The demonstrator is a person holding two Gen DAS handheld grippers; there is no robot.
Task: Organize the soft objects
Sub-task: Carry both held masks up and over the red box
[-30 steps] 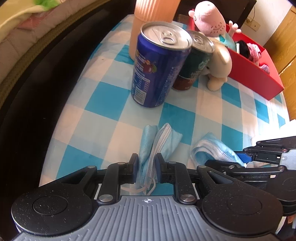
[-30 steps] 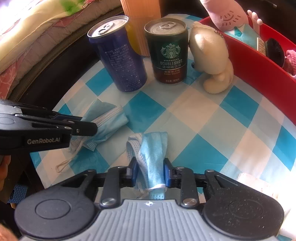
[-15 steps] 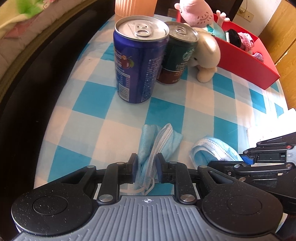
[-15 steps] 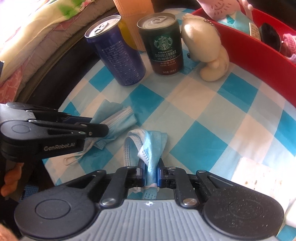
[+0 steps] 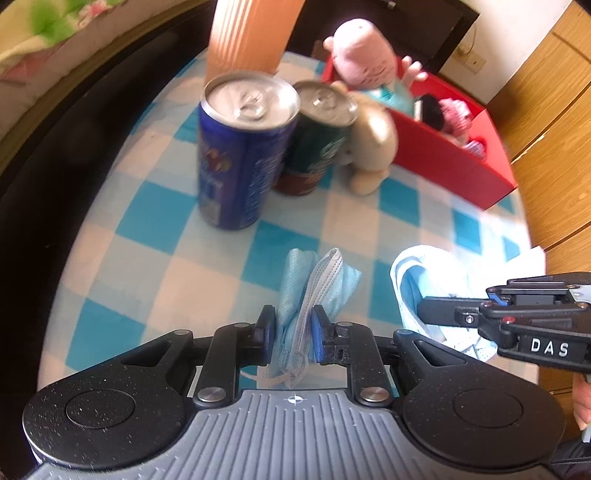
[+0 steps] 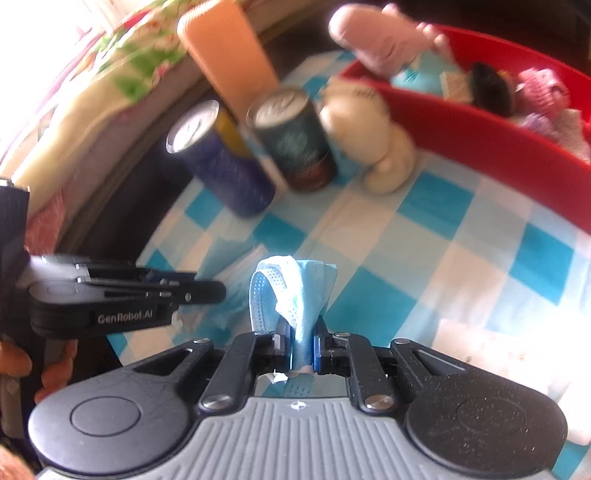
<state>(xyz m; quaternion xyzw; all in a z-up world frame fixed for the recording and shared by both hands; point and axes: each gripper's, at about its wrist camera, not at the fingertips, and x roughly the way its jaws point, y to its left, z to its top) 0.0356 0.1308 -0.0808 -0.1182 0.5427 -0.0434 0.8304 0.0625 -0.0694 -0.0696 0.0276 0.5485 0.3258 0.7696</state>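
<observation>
My left gripper (image 5: pixel 293 334) is shut on a crumpled blue face mask (image 5: pixel 314 288) and holds it above the checked cloth. My right gripper (image 6: pixel 298 349) is shut on a second blue face mask (image 6: pixel 295 291), also lifted; this mask shows in the left wrist view (image 5: pixel 424 273) beside the right gripper's fingers (image 5: pixel 454 312). The left gripper shows at the left of the right wrist view (image 6: pixel 207 290). A red bin (image 5: pixel 443 158) at the back right holds a pink plush (image 5: pixel 364 62) and other soft items. A cream plush (image 5: pixel 373 147) stands in front of the bin.
A blue can (image 5: pixel 240 155) and a dark green coffee can (image 5: pixel 317 140) stand mid-table, with an orange ribbed cup (image 5: pixel 251 33) behind. The blue and white checked cloth (image 5: pixel 147 258) covers the table. White paper (image 6: pixel 491 350) lies at the right. A dark edge runs along the left.
Both grippers have risen with their masks, lifting them off the cloth. The right gripper closed tighter on its mask. The views are now blurred by motion.
</observation>
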